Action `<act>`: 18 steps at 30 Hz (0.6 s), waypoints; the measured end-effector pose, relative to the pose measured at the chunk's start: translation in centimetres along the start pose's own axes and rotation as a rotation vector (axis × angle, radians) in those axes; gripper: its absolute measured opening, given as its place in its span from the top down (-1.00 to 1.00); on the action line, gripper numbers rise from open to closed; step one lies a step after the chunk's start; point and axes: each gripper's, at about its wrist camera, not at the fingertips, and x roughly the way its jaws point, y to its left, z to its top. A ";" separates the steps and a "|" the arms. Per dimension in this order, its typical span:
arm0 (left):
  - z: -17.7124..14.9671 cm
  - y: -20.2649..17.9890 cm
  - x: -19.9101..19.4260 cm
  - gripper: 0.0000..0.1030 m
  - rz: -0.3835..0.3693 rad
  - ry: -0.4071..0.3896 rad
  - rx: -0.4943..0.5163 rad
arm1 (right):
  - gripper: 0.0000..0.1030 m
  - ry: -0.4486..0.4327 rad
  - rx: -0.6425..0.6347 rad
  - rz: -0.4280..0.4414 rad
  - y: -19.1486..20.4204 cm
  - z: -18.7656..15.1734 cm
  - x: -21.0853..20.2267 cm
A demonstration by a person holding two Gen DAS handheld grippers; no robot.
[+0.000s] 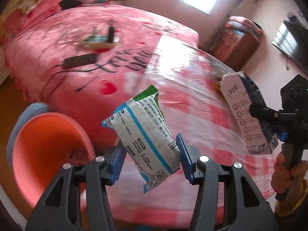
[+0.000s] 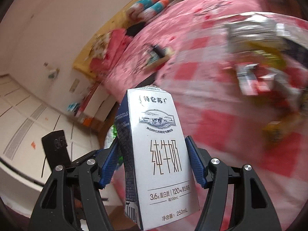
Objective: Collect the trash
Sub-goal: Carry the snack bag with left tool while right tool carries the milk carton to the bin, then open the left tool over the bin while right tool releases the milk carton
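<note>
pinching a crumpled wrapper (image 1: 146, 134) between its blue pads, the left gripper (image 1: 152, 159) holds it in the air over the pink bed (image 1: 134, 73), beside an orange bin (image 1: 44, 150). right gripper (image 2: 152, 165) is clamped on a white milk carton (image 2: 159, 163), upright, above the bedspread. more blurred packets (image 2: 256, 57) lie on the bed.

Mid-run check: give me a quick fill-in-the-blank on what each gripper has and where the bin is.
1. The left gripper is shut on a white, blue and green ____.
2. The right gripper is shut on a white milk ____.
3. The orange bin sits to the ____ of the left gripper in its own view.
4. Behind both items lies a bed with a ____ cover.

Missing words: wrapper; carton; left; pink
</note>
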 end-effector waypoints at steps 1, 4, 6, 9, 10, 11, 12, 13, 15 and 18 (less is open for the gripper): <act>-0.2 1.1 -0.4 -0.02 0.016 -0.005 -0.017 | -0.30 0.016 -0.007 0.012 0.7 0.1 0.8; -0.8 4.7 -1.5 -0.02 0.073 -0.019 -0.076 | -0.30 0.073 -0.041 0.056 3.3 0.2 3.7; -1.2 6.5 -1.9 -0.02 0.101 -0.027 -0.109 | -0.30 0.109 -0.061 0.088 5.1 0.2 5.8; -1.8 9.5 -2.5 -0.02 0.150 -0.037 -0.156 | -0.30 0.161 -0.088 0.123 7.4 0.0 8.5; -2.1 10.3 -2.8 -0.03 0.163 -0.042 -0.170 | -0.30 0.174 -0.095 0.130 8.2 -0.1 9.3; -2.4 11.3 -2.9 -0.03 0.175 -0.045 -0.185 | -0.30 0.190 -0.104 0.138 9.0 -0.2 10.2; -2.6 11.9 -2.9 -0.03 0.184 -0.046 -0.199 | -0.30 0.205 -0.115 0.145 9.8 -0.4 11.1; -2.8 12.7 -2.8 -0.03 0.190 -0.046 -0.216 | -0.30 0.214 -0.125 0.149 10.7 -0.5 12.0; -3.3 13.9 -2.7 -0.03 0.198 -0.042 -0.245 | -0.30 0.238 -0.138 0.166 12.2 -0.5 13.8; -4.0 15.3 -2.2 -0.06 0.225 -0.035 -0.266 | -0.34 0.256 -0.159 0.178 13.6 -0.8 15.8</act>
